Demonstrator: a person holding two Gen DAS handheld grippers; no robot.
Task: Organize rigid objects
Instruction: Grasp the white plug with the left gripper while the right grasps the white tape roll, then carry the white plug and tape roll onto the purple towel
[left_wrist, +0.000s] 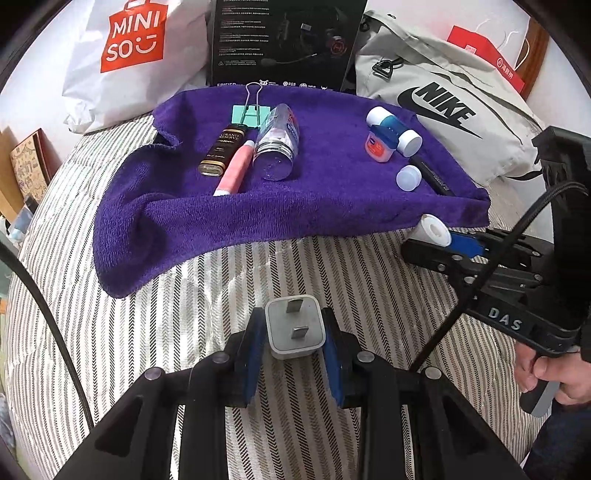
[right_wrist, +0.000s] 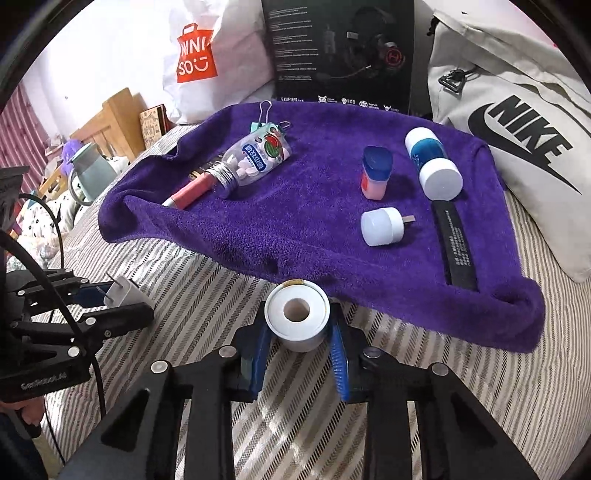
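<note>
A purple towel lies spread on the striped bed, and most of the small things already sit on it in two groups. On the left, side by side, are a clear pill bottle, a dark box, a pink tube and a green clip. On the right are a blue-and-white bottle, a black strip, a small pink jar and a white cap.

Two things are not yet on the towel, both held over the bed near its near edge. The left gripper is clamped on a white charger plug, prongs pointing forward. The right gripper is clamped on a white tape roll.

Judging by this, the sorting is nearly finished: what is left is setting the plug and the roll on the towel.
</note>
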